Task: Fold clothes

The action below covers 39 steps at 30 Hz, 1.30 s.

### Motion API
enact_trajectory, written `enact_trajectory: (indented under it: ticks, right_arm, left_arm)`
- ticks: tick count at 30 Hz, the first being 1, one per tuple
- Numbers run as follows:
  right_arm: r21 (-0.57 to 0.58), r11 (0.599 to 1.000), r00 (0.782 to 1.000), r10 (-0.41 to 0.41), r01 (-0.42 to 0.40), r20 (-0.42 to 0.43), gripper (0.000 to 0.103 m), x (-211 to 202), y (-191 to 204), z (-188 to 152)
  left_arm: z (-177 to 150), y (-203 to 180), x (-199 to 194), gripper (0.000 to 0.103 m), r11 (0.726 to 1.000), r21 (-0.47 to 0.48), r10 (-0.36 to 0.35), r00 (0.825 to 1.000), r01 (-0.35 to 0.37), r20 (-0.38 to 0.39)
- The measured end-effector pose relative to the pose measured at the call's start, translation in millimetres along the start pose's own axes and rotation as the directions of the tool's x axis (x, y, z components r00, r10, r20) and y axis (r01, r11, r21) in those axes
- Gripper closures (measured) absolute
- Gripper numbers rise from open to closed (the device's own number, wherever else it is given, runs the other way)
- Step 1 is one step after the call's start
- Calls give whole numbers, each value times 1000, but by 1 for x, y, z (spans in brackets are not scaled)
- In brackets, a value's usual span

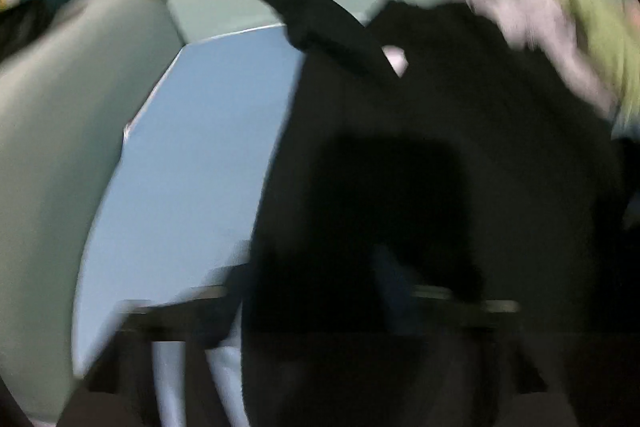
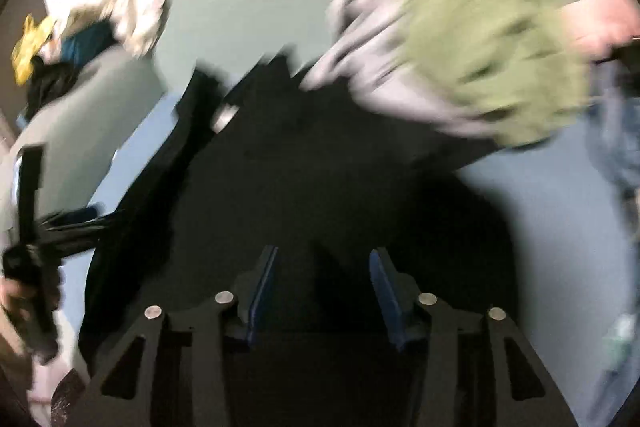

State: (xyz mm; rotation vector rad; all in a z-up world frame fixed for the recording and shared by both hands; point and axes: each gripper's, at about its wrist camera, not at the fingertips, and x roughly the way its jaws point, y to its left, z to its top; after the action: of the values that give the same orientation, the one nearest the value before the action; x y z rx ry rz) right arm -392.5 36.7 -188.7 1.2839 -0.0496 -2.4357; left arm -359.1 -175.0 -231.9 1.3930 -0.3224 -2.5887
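The black garment lies spread on the light blue surface, its long axis running from the near middle away toward the far left, where a strap-like end with a pale tag points up and away. Both views are heavily blurred.

In the right wrist view, the right tool hovers over the near part of the garment, its blue-padded fingers spread apart with nothing between them. The left tool shows at the far left edge of that view; whether it is clenched or released cannot be told, and in its own view dark cloth covers its fingers.

A grey garment and a green one overlap the black garment's far right edge. Denim lies at the right. A heap of pale, teal and yellow clothes sits far left.
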Motion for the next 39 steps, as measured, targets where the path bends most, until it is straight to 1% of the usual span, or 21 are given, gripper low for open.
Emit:
enact_trajectory:
  ticks: [1, 3, 5, 6, 7, 10, 12, 14, 16, 18, 19, 20, 22, 23, 24, 25, 27, 31, 36, 37, 39]
  right_arm:
    - [12, 999, 999, -37, 37, -16, 54, 10, 2, -5]
    - [35, 994, 995, -102, 102, -8, 54, 10, -5, -18]
    - [29, 994, 994, -110, 110, 9, 46, -1, -12, -32]
    - [19, 994, 994, -110, 110, -2, 38, -3, -17, -39]
    - [8, 994, 994, -109, 109, -18, 38, -5, -21, -46]
    - [-23, 997, 996, -75, 74, -38, 38, -16, -29, -58]
    - [-29, 997, 997, -69, 68, -31, 39, -28, -29, -51]
    - [-7, 997, 997, -71, 71, 0, 40, -38, -31, -37]
    - [32, 997, 996, -66, 64, 53, 41, -45, -34, -20]
    - [63, 997, 995, -50, 45, 84, 42, -42, -35, 1]
    - [78, 996, 996, -45, 39, 82, 42, -36, -35, 11]
    - [93, 995, 996, -42, 35, 77, 42, -30, -35, 22]
    - [110, 993, 998, -46, 40, 49, 41, -12, -33, 36]
    - [116, 992, 998, -50, 46, 35, 41, -5, -32, 39]
    - [119, 992, 998, -51, 48, 22, 41, -2, -29, 39]
    - [115, 992, 999, -44, 42, 14, 41, -1, -25, 36]
    - [86, 996, 999, -37, 35, 19, 37, 0, -18, 28]
    - [-23, 998, 998, -64, 65, 27, 34, -17, -12, 10]
    - [-98, 988, 992, -115, 120, 56, 32, -42, -17, 6]
    - [-107, 986, 991, -121, 127, 62, 32, -42, -16, 9]
    - [-129, 983, 990, -122, 131, 73, 33, -39, -8, 18]
  left_arm:
    - [-9, 4, 0, 75, 999, -10, 50, 999, -50, 21]
    - [-27, 37, -1, 81, 983, -145, 116, 993, -112, 20]
    - [-53, 89, 1, 98, 935, -291, 193, 980, -201, -55]
    - [-70, 110, 3, 103, 907, -323, 245, 963, -269, -113]
    - [-90, 127, 3, 103, 889, -335, 274, 949, -313, -157]
    - [-138, 152, -14, 102, 891, -303, 299, 939, -339, -171]
    - [-148, 164, -25, 102, 883, -335, 272, 940, -330, -207]
    - [-144, 176, -35, 103, 871, -421, 188, 963, -255, -193]
    - [-123, 175, -41, 100, 880, -454, 112, 989, -142, -92]
    - [-93, 165, -41, 68, 902, -429, 56, 998, -47, 7]
    - [-74, 156, -36, 23, 917, -400, 28, 998, -6, 50]
    - [-59, 146, -28, 6, 928, -371, -1, 997, 28, 72]
    - [-38, 129, 3, 6, 940, -337, -35, 998, 49, 47]
    - [-30, 120, 18, 11, 944, -325, -54, 998, 59, 23]
    - [-30, 112, 33, 24, 943, -328, -73, 997, 63, -17]
    - [-36, 105, 42, 70, 940, -337, -77, 996, 61, -36]
    - [-39, 95, 47, 87, 933, -354, -78, 997, 66, -20]
    - [-61, 117, 42, 96, 869, -484, -126, 992, 102, -18]
    - [-112, 132, 30, 96, 839, -537, -134, 990, 85, -53]
    - [-119, 131, 29, 96, 838, -538, -141, 989, 91, -52]
    - [-123, 119, 28, 91, 868, -491, -108, 993, 70, -49]
